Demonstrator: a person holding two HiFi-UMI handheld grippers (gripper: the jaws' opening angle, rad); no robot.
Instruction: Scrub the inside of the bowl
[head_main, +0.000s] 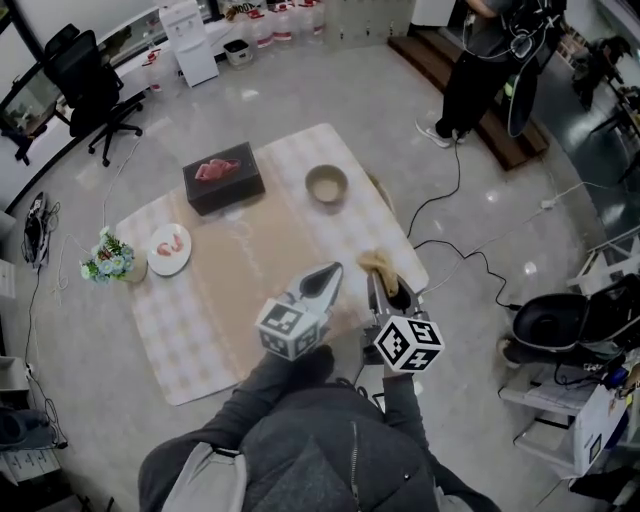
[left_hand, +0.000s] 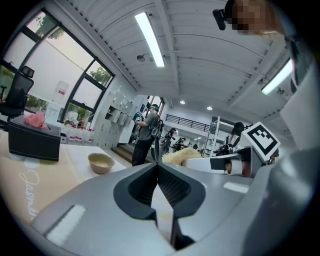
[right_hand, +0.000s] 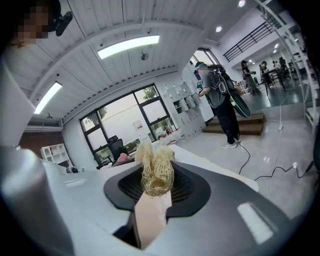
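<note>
Nearest, the left gripper (head_main: 331, 272) has its jaws together, with nothing between them. The right gripper (head_main: 386, 283) beside it is clamped on a fibrous yellow scrubber (head_main: 379, 264). The bowl (head_main: 326, 184) stands farther away, by the far edge of the table (head_main: 262, 262), well apart from the 2 grippers. I think an unheld bowl could slide off that edge under scrubbing.

The room is lit evenly by ceiling strip lights (left_hand: 149, 39), seen above the fingers (left_hand: 137, 189) in both gripper views, and by daylight from the windows (right_hand: 131, 117) beyond them. Soft glare is thrown on the glossy floor (head_main: 300, 100) in the head view, and only faint shadows are cast. Both gripper views are strongly bent and darkened at the edges, and the fingers are rendered soft near the lens.
</note>
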